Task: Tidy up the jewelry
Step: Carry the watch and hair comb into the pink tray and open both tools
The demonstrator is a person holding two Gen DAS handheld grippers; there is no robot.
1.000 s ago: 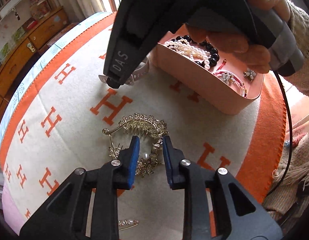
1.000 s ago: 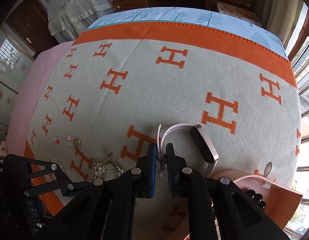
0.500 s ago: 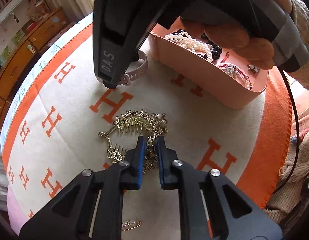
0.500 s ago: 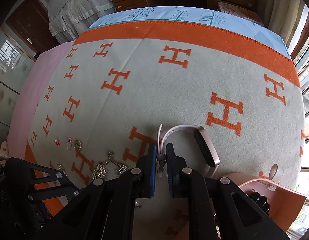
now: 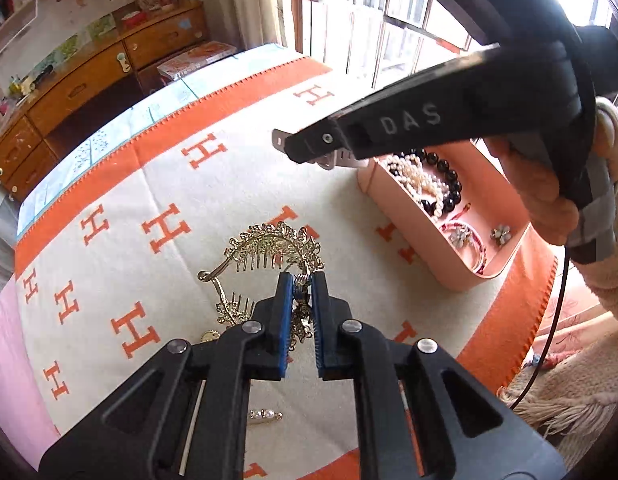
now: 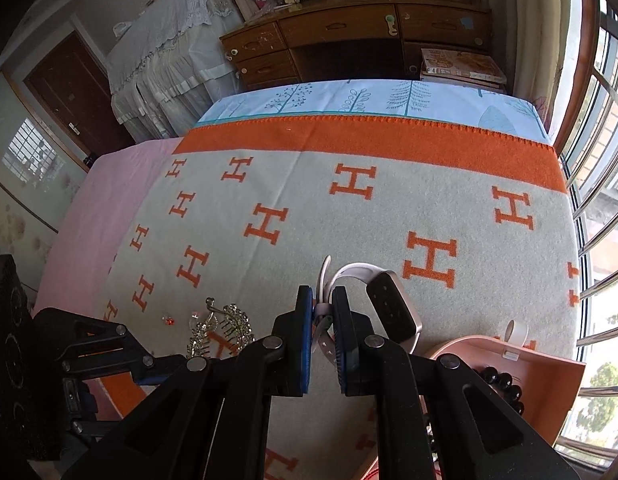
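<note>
Left gripper [image 5: 300,295]: closed on gold filigree hair comb [image 5: 269,248], mid-blanket, presumably for boxing. Right gripper [image 6: 322,314]: clamping pale-pink-strapped smartwatch [image 6: 393,312] beside pink jewelry box [image 5: 421,240] near blanket's window edge.

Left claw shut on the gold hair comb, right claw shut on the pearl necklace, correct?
Not quite. The left claw grips the gold hair comb, but the right claw is shut on the pink watch strap, per the right wrist view.
</note>
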